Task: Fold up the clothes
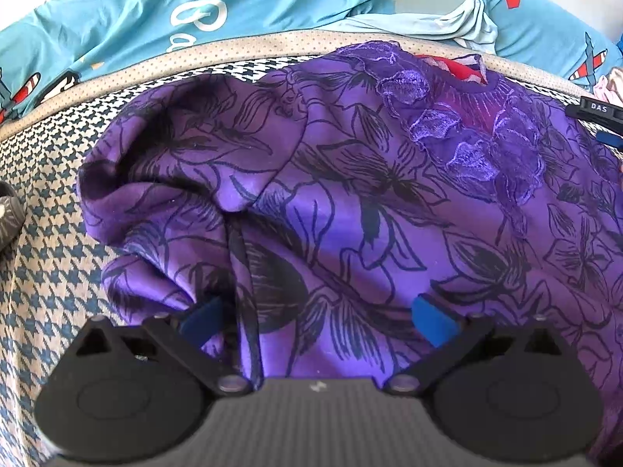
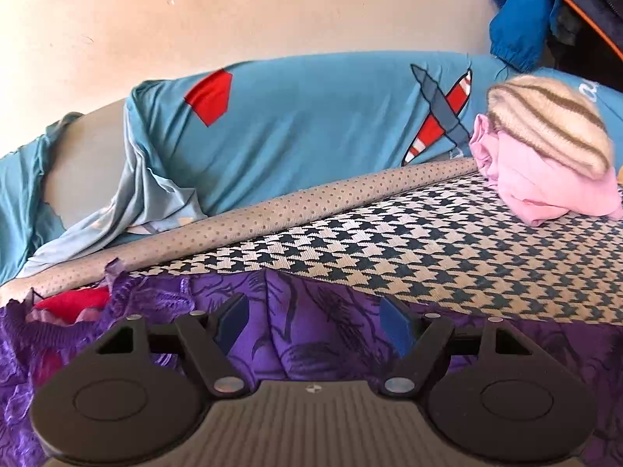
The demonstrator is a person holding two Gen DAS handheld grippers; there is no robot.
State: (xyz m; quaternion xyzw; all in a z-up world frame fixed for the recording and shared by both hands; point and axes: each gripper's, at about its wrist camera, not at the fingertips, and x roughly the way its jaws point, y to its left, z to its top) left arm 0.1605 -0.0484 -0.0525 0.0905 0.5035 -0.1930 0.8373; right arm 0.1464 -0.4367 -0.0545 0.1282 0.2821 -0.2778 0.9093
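- While spread across the houndstooth surface (image 1: 50, 233), the purple top (image 1: 350, 194) lies mostly flat: smooth knit with a black line-drawn floral print, raised lace or embroidered flowers (image 1: 467, 144) around the neckline, ribbed collar edge.
- Its left side (as the left wrist view shows it) is bunched into a rounded fold with deep creases; a ridge of fabric runs down toward the left gripper (image 1: 317, 317).
- Something red (image 2: 74, 299) shows inside the neck opening; can't tell what it is.
- Left gripper: blue-tipped fingers (image 1: 432, 319) spread wide, hovering low over the top, nothing pinched between them.
- Right gripper (image 2: 315, 325): fingers (image 2: 393, 325) also spread, over the top's edge near the collar, with a fabric crease between them but not clamped.
- Surface weave: dark teal and cream houndstooth, coarse; bordered by a beige dotted piping strip (image 2: 311, 198), rounded like a mattress edge.
- Behind the piping: teal sheet (image 2: 311, 116), thin and wrinkled, printed with red shapes and striped crossed figures, torn open in one spot.
- Far right on the houndstooth: pink folded garment (image 2: 545, 183), soft, with a fuzzy cream and brown striped knit item (image 2: 545, 116) resting on it.
- Upper right corner: blue jacket (image 2: 518, 27), slick fabric.
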